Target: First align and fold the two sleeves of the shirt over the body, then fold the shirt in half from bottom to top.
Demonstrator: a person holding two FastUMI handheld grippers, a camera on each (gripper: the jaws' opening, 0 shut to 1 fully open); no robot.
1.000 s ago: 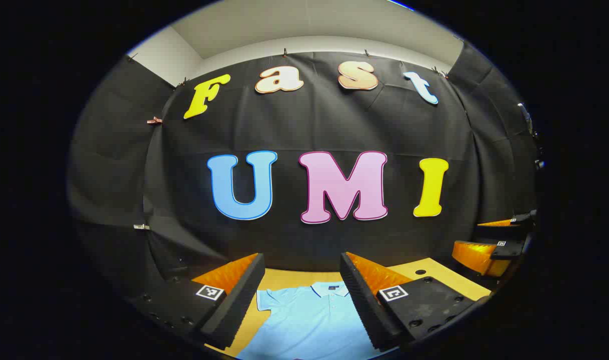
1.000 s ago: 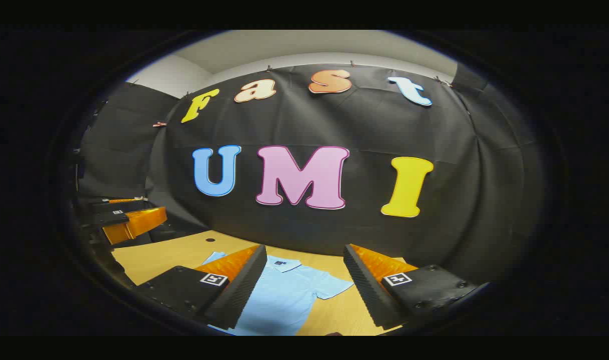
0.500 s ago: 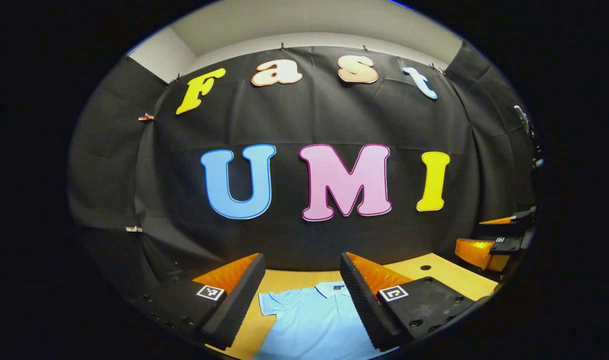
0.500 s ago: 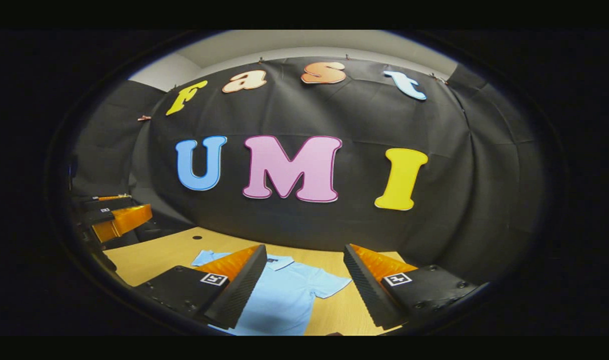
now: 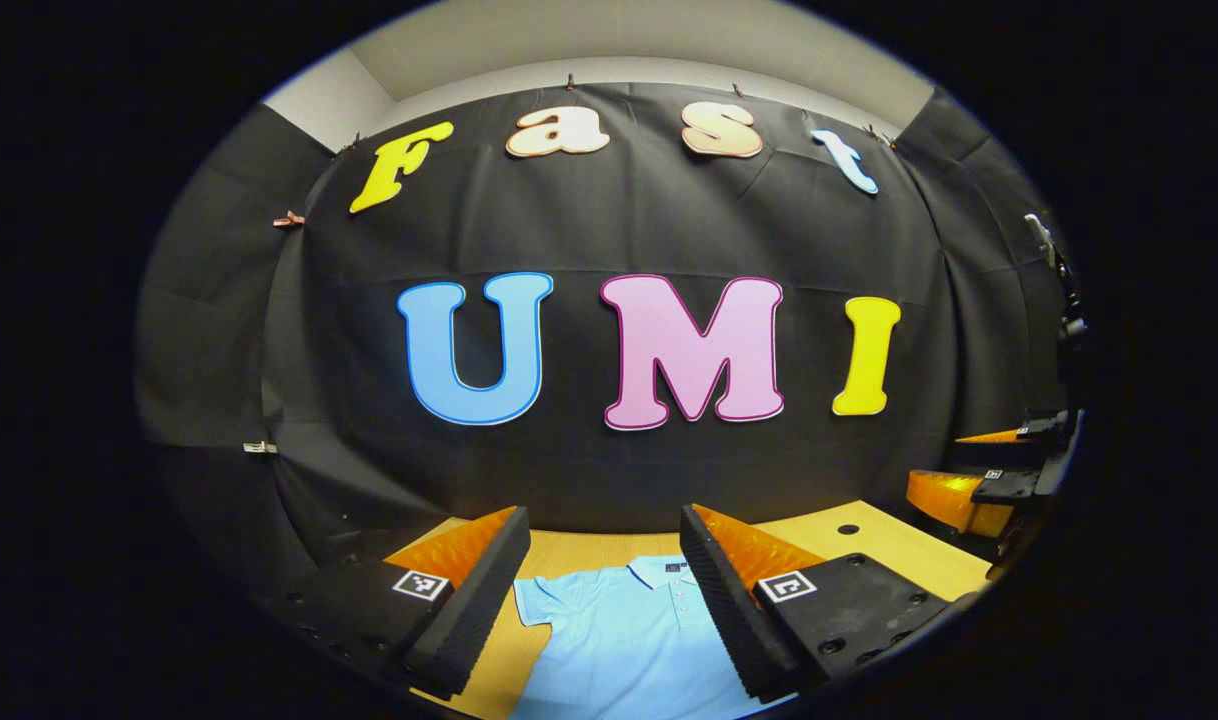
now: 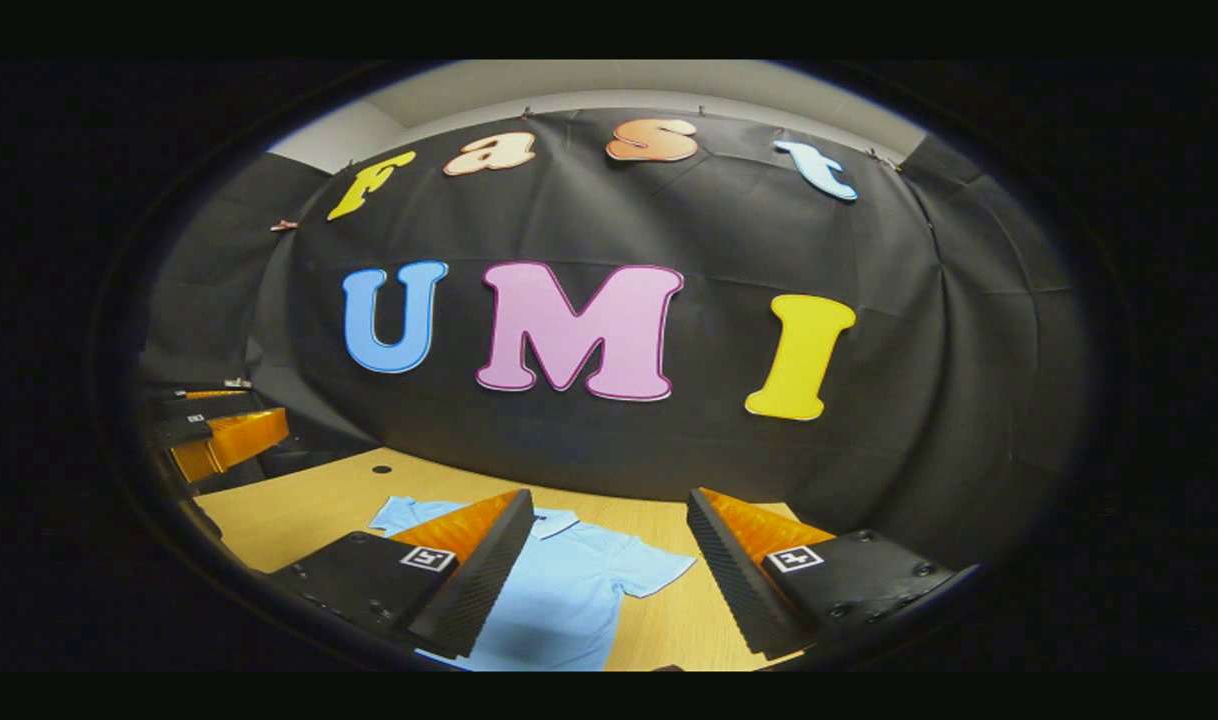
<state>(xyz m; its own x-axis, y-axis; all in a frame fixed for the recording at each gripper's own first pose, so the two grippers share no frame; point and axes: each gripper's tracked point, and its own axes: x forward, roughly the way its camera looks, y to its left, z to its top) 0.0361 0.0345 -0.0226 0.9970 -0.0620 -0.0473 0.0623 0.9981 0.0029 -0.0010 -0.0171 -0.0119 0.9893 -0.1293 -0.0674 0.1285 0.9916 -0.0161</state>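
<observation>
The light blue shirt (image 5: 629,640) is laid flat on the wooden table (image 6: 309,510), collar towards 12 o'clock, so both sleeves can be reached. The left gripper (image 5: 604,590) and right gripper (image 6: 609,580) are held above it, jaws wide, empty. No label writing can be read.
</observation>
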